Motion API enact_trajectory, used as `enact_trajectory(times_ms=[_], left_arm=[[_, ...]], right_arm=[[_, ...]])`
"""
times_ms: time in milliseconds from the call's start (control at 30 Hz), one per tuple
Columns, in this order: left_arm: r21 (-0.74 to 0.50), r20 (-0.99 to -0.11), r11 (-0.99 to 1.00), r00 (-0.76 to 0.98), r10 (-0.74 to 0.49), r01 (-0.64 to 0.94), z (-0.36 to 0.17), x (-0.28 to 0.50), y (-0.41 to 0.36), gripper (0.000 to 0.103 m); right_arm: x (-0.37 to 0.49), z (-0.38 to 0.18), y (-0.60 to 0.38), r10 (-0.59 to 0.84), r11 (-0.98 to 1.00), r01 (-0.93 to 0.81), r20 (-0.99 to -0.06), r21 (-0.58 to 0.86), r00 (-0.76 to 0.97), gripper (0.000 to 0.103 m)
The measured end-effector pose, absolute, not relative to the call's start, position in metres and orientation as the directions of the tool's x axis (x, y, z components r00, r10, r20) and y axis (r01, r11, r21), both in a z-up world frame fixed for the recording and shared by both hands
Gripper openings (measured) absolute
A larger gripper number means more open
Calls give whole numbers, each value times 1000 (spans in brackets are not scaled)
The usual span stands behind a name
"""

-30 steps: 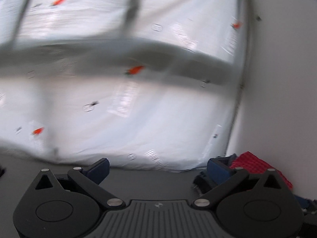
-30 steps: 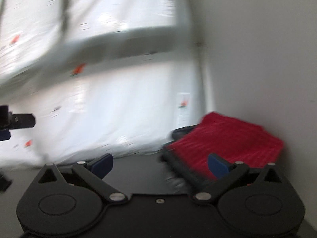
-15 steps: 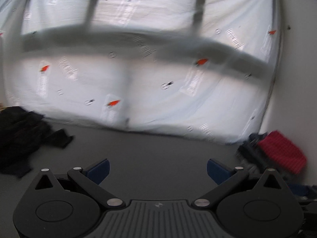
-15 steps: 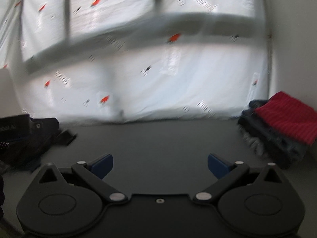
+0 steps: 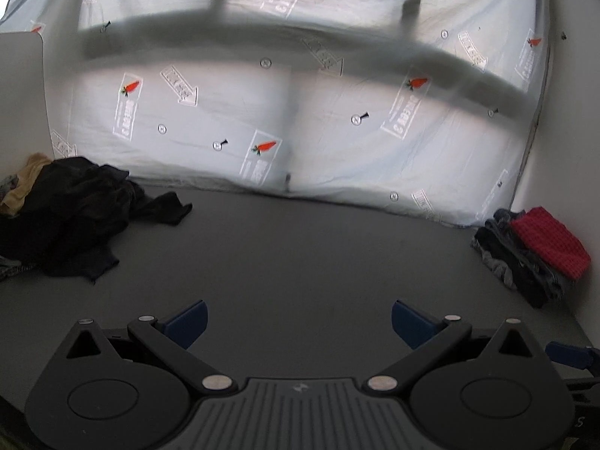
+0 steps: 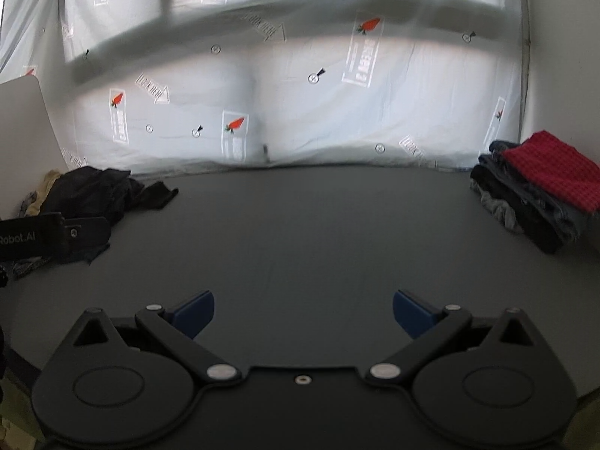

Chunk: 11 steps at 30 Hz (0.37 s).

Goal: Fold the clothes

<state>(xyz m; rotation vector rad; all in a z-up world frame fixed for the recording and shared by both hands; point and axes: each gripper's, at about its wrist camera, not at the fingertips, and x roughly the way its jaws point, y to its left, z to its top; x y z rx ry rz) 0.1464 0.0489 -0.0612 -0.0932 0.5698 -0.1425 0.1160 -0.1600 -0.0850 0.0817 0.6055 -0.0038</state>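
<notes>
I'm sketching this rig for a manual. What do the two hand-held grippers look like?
Both match: the left hand-held gripper and right hand-held gripper have matte black bodies, two round hubs, angled black linkage arms with silver pivot pins, and blue fingers. The left body has a ribbed grey centre panel; the right's is smooth with a small screw. In the right view, the left gripper's side reads "Robot.AI".

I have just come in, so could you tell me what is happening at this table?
A person is folding clothes with two handheld grippers. The left gripper and right gripper are open and empty above the grey table. An unfolded dark pile lies on the left; a folded stack topped in red sits on the right.
</notes>
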Motion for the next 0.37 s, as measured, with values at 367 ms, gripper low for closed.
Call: enact_trajectory(times_ms=[367], left_arm=[[-144,-547,985,821,-162,99,-69,132,69,103]], right_arm=[[98,-87,-134,17,999,9,-578,42,816,103]])
